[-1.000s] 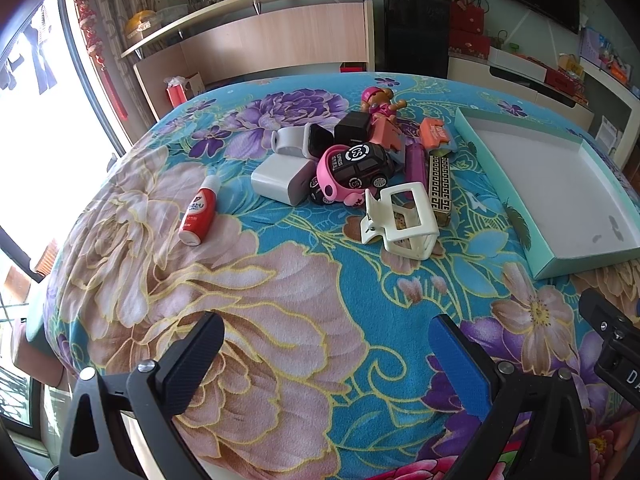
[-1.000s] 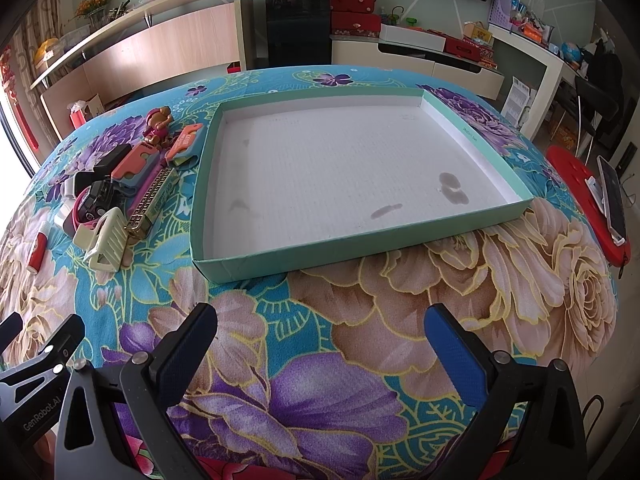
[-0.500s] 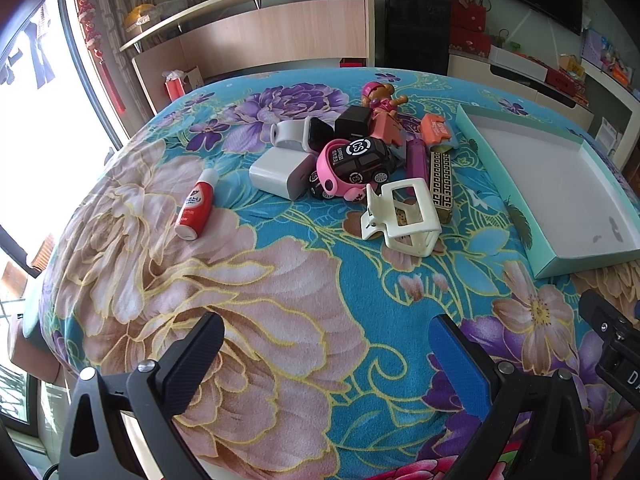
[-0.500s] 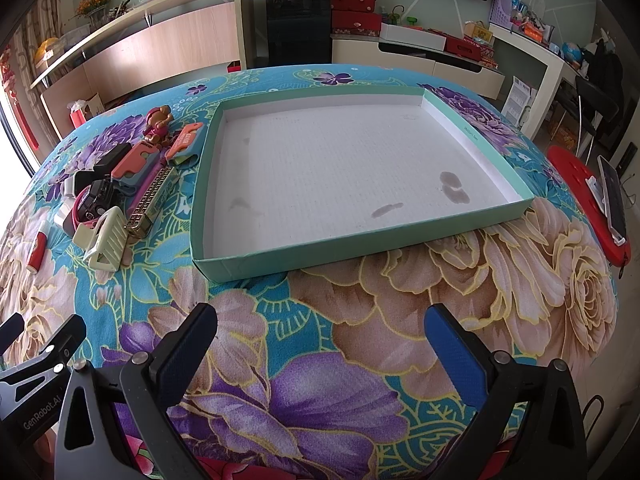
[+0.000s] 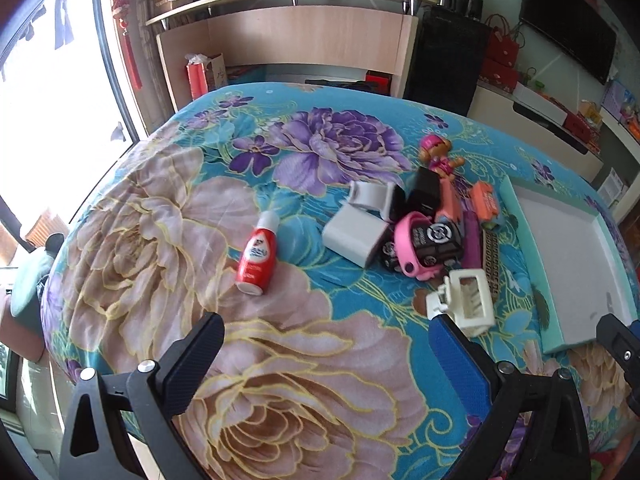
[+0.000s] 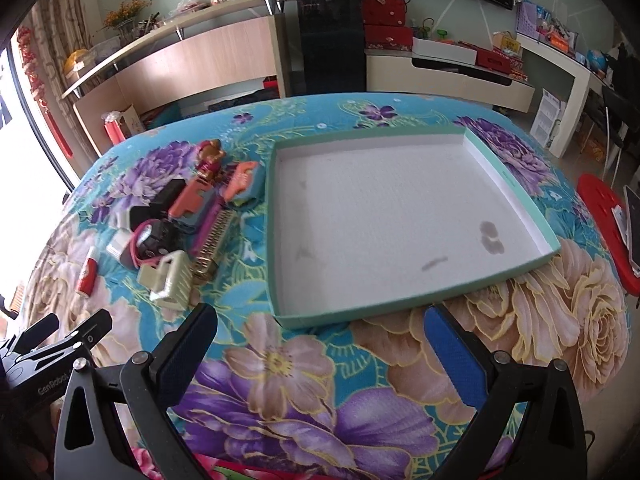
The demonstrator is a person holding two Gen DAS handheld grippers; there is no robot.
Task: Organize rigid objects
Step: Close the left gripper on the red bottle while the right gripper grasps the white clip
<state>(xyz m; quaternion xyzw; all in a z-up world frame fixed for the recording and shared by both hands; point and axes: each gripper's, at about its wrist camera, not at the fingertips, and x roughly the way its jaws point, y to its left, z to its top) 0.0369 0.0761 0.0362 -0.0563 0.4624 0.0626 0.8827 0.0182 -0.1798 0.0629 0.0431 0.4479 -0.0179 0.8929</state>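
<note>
Left wrist view: your left gripper (image 5: 326,350) is wide open and holds nothing — so is your right gripper (image 6: 320,334), before the tray's (image 6: 514,194) near edge.

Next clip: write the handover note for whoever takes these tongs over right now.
Left tongs: open, holding nothing, above the cloth short of the white hair clip.
Right tongs: open, holding nothing, at the near edge of the green tray.
Things: the clip, toy car, white charger and the rest are piled left of the tray; the red bottle lies apart.
Done: nothing, the tray holds no objects.
Left: move everything in.
</note>
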